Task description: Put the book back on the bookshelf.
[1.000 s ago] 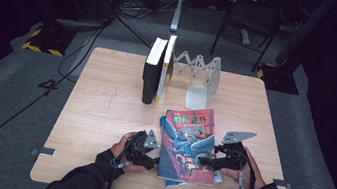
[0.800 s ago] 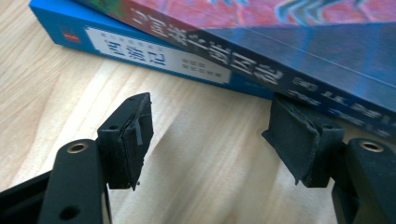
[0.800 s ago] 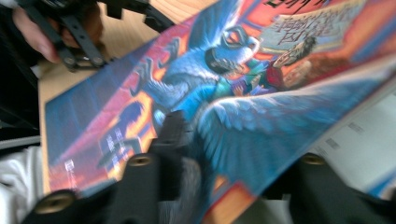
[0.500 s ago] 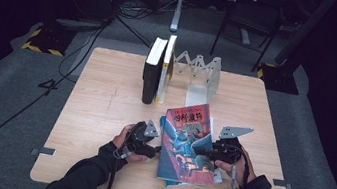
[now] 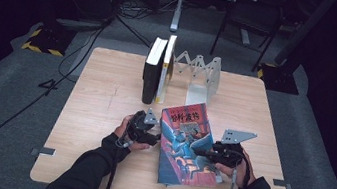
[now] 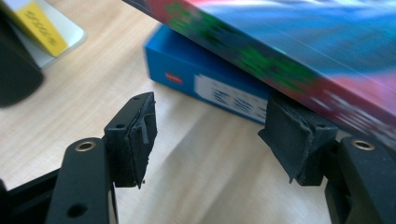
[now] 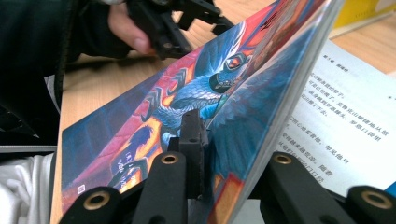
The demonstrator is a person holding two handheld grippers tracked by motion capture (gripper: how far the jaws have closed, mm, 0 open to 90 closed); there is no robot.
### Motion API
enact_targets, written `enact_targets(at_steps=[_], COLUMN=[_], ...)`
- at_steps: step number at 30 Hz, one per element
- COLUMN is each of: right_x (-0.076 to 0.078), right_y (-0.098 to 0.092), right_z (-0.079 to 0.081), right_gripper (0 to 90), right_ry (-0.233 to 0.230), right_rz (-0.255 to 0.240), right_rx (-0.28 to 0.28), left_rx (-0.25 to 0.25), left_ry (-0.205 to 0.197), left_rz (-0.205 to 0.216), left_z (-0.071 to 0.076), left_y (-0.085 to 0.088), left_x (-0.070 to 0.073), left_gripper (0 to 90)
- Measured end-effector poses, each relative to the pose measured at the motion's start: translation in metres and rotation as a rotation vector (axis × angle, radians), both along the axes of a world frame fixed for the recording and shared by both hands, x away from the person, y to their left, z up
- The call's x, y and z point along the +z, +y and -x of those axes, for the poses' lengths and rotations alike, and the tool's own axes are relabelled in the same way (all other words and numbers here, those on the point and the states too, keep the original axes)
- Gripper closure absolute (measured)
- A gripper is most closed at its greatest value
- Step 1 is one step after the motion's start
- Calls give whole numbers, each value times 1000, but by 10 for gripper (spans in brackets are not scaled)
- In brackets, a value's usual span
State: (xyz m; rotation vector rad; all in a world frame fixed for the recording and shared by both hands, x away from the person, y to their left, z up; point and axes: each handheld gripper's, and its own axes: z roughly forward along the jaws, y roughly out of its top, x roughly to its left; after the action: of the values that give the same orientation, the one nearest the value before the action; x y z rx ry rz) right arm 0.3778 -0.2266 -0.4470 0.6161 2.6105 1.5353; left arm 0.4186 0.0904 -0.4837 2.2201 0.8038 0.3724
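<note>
A paperback with a blue and red illustrated cover [image 5: 182,142] lies on the wooden table [image 5: 105,95] on top of a blue book [image 6: 210,86]. My right gripper [image 5: 200,153] has just been closing and is shut on the front cover's right edge [image 7: 154,116]. That cover is raised, and a printed page [image 7: 336,126] shows under it. My left gripper [image 5: 154,137] stands open at the paperback's left edge. Its jaws have narrowed a little, with nothing between the pads [image 6: 140,135]. The tilted cover [image 6: 303,42] hangs over its right jaw.
Two books [image 5: 157,70] stand upright at the table's far middle. Beside them is a grey zigzag folding rack [image 5: 200,74]. A yellow-labelled book [image 6: 42,23] is near my left gripper. Cables and a chair [image 5: 248,20] lie beyond the table.
The right gripper's jaws closed on the cover's edge and the cover lifted. My left gripper moved away from the person along the book's left edge.
</note>
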Motion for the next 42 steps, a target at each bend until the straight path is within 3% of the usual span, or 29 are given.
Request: enact_targets(at_steps=[3,5,9,13,16,21,24,27,28,32,35,39,42], right_x=[1,3,7,15,22,29,31,33,37,40,40,37,35], right_y=[-1,-1,-2,-3,-4,0,4,4,4,4,2,-2,-7], right_z=[2,3,7,10,9,5,1,0,-2,-2,2,16,26], right_gripper=[767,768,768,765,753,740,762,804,844,858,859,859,859], right_ry=[-13,-31,-77,-150,-188,-227,-263,-284,-314,-352,-363,-414,-429], right_rz=[-20,-27,-47,-46,-59,-41,-12,-24,-34,-27,-25,-12,-11], right_rx=[13,24,40,42,40,43,23,-5,-36,-76,-70,-66,-58], left_rx=[28,24,-2,-78,-119,-189,-224,-235,-244,-258,-263,-248,-245], left_ry=[-9,17,-4,-29,-70,-121,-162,-183,-206,-243,-264,-276,-283], left_rz=[55,77,142,245,265,278,279,297,302,306,300,293,262], left_z=[-9,-17,-28,-33,-30,-26,-21,-18,-16,-10,-2,8,20], left_y=[6,8,14,18,16,13,7,7,8,8,10,15,16], left_x=[4,8,23,47,66,94,113,123,133,146,146,141,134], left_gripper=[368,374,432,597,739,888,898,899,899,899,893,826,777])
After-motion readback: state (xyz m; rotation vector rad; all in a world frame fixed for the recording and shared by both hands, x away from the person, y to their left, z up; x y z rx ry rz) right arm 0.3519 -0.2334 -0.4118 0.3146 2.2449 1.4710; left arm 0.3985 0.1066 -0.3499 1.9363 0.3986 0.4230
